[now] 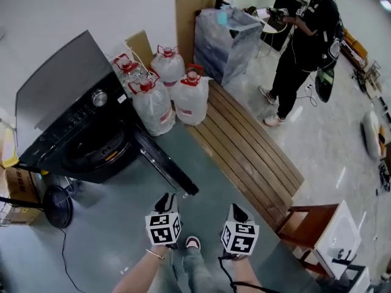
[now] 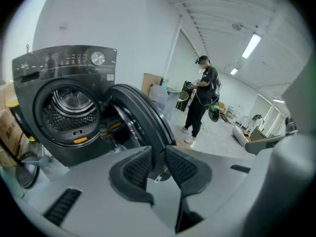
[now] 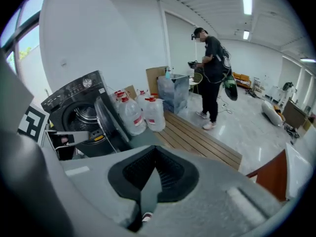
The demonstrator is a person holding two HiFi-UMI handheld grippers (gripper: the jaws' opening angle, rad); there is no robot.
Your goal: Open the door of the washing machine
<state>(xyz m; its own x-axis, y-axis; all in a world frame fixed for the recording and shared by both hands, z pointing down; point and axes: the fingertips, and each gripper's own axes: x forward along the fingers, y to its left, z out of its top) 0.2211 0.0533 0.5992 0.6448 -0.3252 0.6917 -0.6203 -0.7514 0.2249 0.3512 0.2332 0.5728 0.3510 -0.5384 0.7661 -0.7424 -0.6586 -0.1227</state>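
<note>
Black steel and dark glass make up the washing machine point(image 1: 73, 127), which stands at the wall on the left side of the floor. Its door point(image 1: 166, 163) is swung wide, and the free edge points at the person's feet. Nothing holds the door, so I judge it could drift back toward the drum, or a step forward could knock it on toward the water bottles point(image 1: 174, 96) just beside the machine. The left gripper point(image 2: 158, 149) is the likelier culprit. It hangs just short of the door's free edge with its jaws partly apart and nothing pressed between the pads, and it lines up with that edge without touching it. The right gripper point(image 3: 154, 149) has its jaw tips together and is empty, well apart from the door.
</note>
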